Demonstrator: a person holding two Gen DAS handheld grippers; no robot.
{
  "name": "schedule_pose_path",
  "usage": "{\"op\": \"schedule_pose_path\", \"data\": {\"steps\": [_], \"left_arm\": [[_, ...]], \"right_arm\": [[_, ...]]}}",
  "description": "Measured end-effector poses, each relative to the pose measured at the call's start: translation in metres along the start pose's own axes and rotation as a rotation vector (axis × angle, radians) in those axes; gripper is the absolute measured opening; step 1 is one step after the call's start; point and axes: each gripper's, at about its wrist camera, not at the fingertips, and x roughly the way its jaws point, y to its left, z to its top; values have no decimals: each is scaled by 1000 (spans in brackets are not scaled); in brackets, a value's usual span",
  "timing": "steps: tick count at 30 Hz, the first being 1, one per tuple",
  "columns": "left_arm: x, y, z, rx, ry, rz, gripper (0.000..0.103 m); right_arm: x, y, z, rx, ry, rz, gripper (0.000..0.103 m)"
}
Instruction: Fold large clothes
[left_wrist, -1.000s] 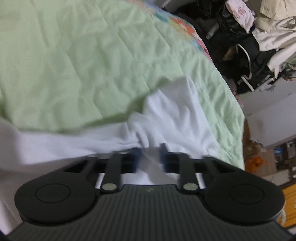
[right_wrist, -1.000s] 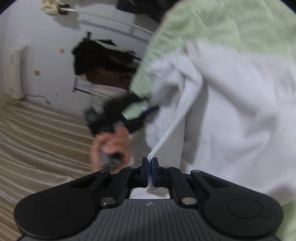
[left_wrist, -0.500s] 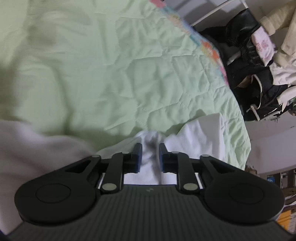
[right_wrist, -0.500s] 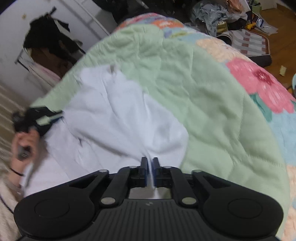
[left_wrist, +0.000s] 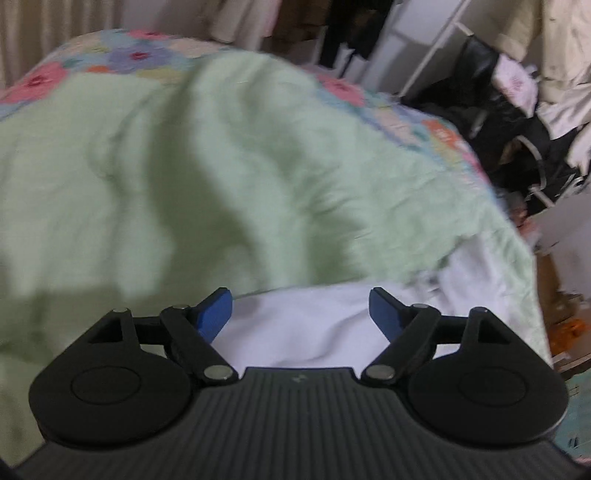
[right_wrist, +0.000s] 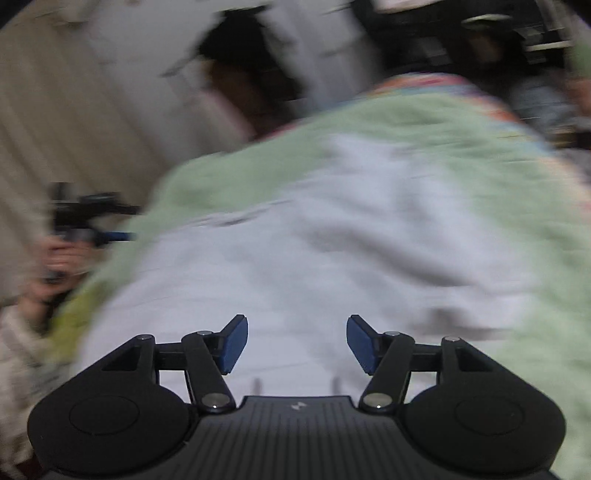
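Observation:
A large white garment (right_wrist: 314, 258) lies spread on a pale green quilt (right_wrist: 424, 118). In the left wrist view its near edge (left_wrist: 303, 328) shows below my left gripper (left_wrist: 301, 314), which is open and empty above it. My right gripper (right_wrist: 297, 343) is open and empty just above the garment. The left gripper also shows in the right wrist view (right_wrist: 85, 225), at the far left off the bed's edge, in a hand. The right wrist view is blurred.
The quilt (left_wrist: 221, 166) has a floral border (left_wrist: 140, 55) at the far side. Dark clothes and bags (left_wrist: 517, 122) pile by a white rack to the right of the bed. A wall and dark hanging clothes (right_wrist: 236, 74) stand beyond the bed.
Both grippers have opened and let go of the white garment. It now lies on the quilt. Both grippers have pulled back from it.

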Motion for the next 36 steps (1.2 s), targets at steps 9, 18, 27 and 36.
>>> {"op": "schedule_pose_path", "data": {"steps": [9, 18, 27, 36], "left_arm": [[35, 70, -42, -158, 109, -116, 98], [64, 44, -78, -61, 67, -103, 86], [44, 55, -72, -91, 33, -134, 62], [34, 31, -68, 76, -15, -82, 51]], "right_arm": [[54, 86, -26, -266, 278, 110, 64], [23, 104, -50, -169, 334, 210, 64], [33, 187, -69, -579, 388, 365, 62], [95, 178, -46, -327, 374, 482, 8]]}}
